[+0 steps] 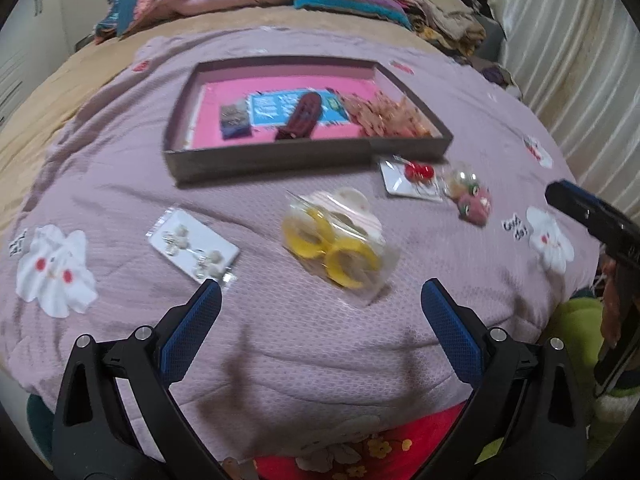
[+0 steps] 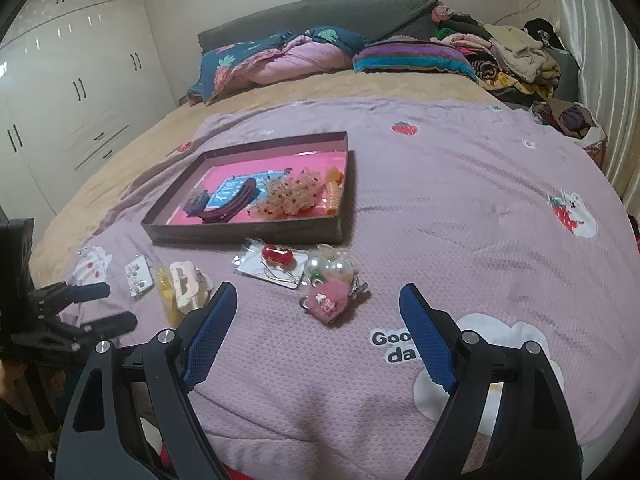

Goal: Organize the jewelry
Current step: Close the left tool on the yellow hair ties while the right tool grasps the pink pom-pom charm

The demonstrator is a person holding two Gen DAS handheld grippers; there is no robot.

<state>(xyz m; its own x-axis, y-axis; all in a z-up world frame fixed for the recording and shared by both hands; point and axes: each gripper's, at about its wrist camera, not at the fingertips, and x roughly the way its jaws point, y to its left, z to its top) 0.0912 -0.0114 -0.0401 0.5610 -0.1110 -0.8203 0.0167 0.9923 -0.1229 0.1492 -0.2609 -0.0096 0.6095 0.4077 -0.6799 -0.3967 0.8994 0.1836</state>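
Observation:
A dark tray (image 1: 280,160) with a pink lining lies on the purple blanket and holds hair clips and several small pieces; it also shows in the right wrist view (image 2: 248,236). In front of it lie a bag of yellow rings (image 1: 340,248), an earring card (image 1: 194,246), a card with a red cherry piece (image 1: 414,178) and a pink fluffy clip (image 1: 474,204). My left gripper (image 1: 320,300) is open and empty, just short of the yellow rings. My right gripper (image 2: 316,300) is open and empty, just short of the pink fluffy clip (image 2: 330,306).
The purple blanket (image 2: 460,208) covers a bed with a tan sheet (image 2: 360,80). Pillows and piled clothes (image 2: 500,52) sit at the head. A white wardrobe (image 2: 72,92) stands at the left. The bed's near edge is right below both grippers.

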